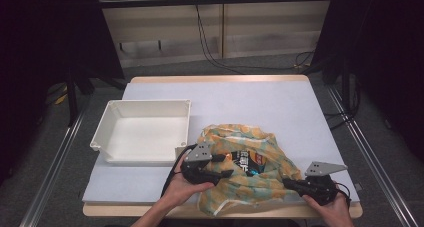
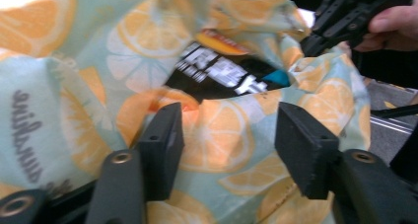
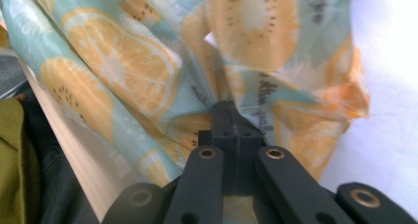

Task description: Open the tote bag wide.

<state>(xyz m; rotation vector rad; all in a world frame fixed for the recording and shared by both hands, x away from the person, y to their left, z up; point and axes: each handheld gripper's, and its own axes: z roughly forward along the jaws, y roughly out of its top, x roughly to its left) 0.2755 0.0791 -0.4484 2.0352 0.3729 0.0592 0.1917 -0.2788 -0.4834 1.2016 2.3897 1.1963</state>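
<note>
Two claws work a citrus-print bag (image 1: 245, 172) lying at the near edge of the surface (image 1: 280, 107), beside a white tray (image 1: 142, 132). The right claw (image 1: 295, 185) is clamped on the bag's edge; the left claw (image 1: 225, 173) stands agape at the mouth. Likely aim: the dark packet (image 1: 245, 159) inside. Keep the right pull steady, reach in level, and avoid snagging cloth.

Bin (image 1: 145, 132) left of bag (image 1: 250, 179), pkg (image 1: 245, 159) inside bag.

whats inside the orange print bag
Through the mouth of the orange-print bag a black packet with white lettering and an orange edge shows. The fabric covers the rest of it, and anything deeper.
</note>
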